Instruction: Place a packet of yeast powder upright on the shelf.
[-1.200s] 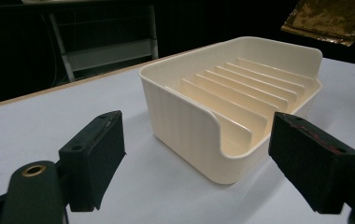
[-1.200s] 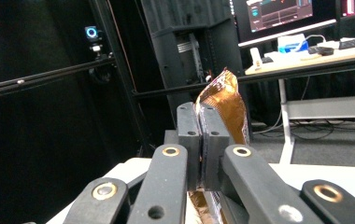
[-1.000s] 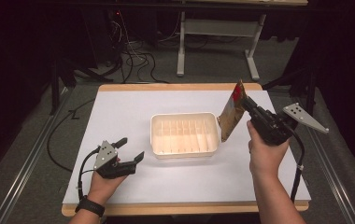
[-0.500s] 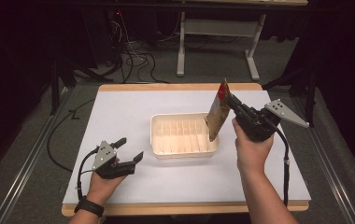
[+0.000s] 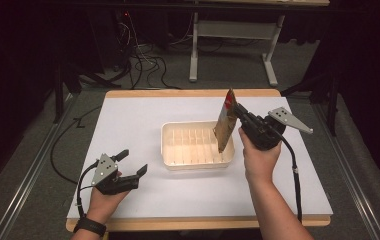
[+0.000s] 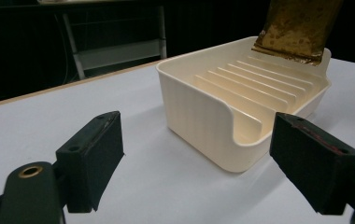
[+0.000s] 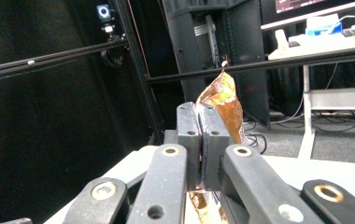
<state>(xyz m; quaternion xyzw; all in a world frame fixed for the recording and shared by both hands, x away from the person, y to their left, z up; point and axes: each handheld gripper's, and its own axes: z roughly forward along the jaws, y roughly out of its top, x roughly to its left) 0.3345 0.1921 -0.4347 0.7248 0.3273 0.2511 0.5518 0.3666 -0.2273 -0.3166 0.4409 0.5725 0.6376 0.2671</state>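
The left gripper [image 5: 128,172] is rested near the front of the desk [image 5: 143,120], its jaws spread wide and nothing held between them. Past it, the cream tray [image 5: 170,145] is set in the middle. A brown packet [image 5: 225,120] is held upright over the tray's right end, pinched tight in the shut jaws of the right gripper [image 5: 238,112]. The packet could be caught on the tray's ribs or rim if lowered crooked, and it could tip outside if let go too high
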